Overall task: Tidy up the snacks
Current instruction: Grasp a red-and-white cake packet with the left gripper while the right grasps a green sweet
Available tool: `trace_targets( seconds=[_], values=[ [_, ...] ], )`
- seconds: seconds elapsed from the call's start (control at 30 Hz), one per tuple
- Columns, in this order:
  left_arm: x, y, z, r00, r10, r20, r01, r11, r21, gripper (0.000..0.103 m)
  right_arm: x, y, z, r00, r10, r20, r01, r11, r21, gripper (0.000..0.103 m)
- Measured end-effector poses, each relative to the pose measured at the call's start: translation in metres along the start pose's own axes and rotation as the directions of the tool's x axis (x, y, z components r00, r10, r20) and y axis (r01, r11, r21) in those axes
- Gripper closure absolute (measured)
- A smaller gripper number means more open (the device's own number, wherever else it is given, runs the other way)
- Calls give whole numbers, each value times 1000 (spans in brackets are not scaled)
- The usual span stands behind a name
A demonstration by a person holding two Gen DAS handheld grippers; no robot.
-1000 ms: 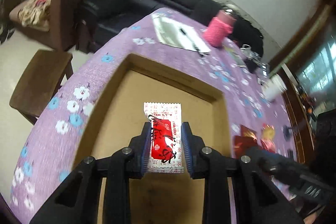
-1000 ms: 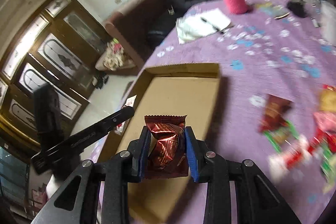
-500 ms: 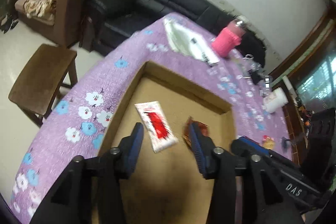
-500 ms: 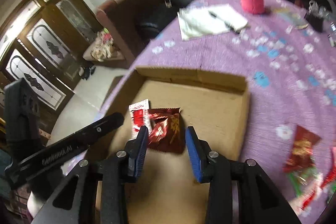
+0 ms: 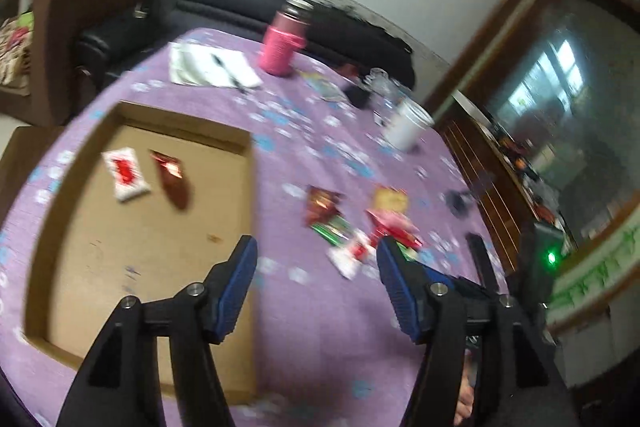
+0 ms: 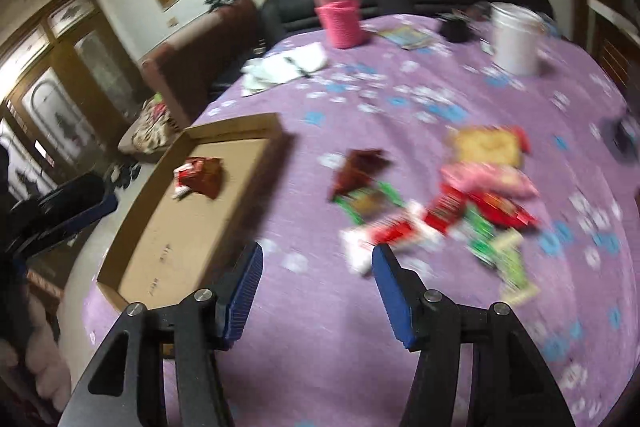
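Left gripper [image 5: 316,259]: jaws spread wide, nothing between them, above the purple floral tablecloth [image 5: 320,327]. Right gripper [image 6: 316,263]: jaws likewise wide apart and empty. The cardboard tray [image 5: 60,187] holds two snacks side by side: a white-and-red packet [image 5: 125,174] and a dark red foil packet [image 5: 173,179]. The remaining snack pile [image 6: 448,203] lies on the cloth, right of the tray

A home living room: black sofa [image 5: 240,3], brown armchair [image 5: 80,7], floral-clothed table [image 5: 320,327].
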State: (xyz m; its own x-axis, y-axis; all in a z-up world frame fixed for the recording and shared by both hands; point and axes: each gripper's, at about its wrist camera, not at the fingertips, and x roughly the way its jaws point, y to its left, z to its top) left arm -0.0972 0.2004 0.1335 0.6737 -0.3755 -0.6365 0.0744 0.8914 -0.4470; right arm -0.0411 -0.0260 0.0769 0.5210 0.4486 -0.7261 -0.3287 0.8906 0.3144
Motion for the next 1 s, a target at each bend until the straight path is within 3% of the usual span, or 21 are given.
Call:
trace_targets(
  seconds=[0.17, 0.4, 0.57, 0.77, 1.0],
  values=[
    [10, -42, -20, 998, -30, -49, 33, 997, 69, 34, -23, -37, -14, 999, -22, 32, 20, 998, 57, 42],
    [34, -61, -36, 993, -46, -112, 55, 996, 76, 34, -39, -72, -30, 997, -54, 55, 48, 994, 99, 42],
    [42, -60, -38, 992, -40, -118, 47, 997, 62, 34, -44, -105, -36, 996, -68, 55, 59, 986, 157, 42],
    [52, -44, -31, 993, -16, -114, 18, 1000, 18, 34, -69, -151, -30, 988, -79, 133, 40, 962, 271, 42],
    [111, -55, -32, 979, 22, -204, -9, 998, 66, 34, -43, -168, -12, 992, -53, 118, 18, 961, 275, 42]
  ],
)
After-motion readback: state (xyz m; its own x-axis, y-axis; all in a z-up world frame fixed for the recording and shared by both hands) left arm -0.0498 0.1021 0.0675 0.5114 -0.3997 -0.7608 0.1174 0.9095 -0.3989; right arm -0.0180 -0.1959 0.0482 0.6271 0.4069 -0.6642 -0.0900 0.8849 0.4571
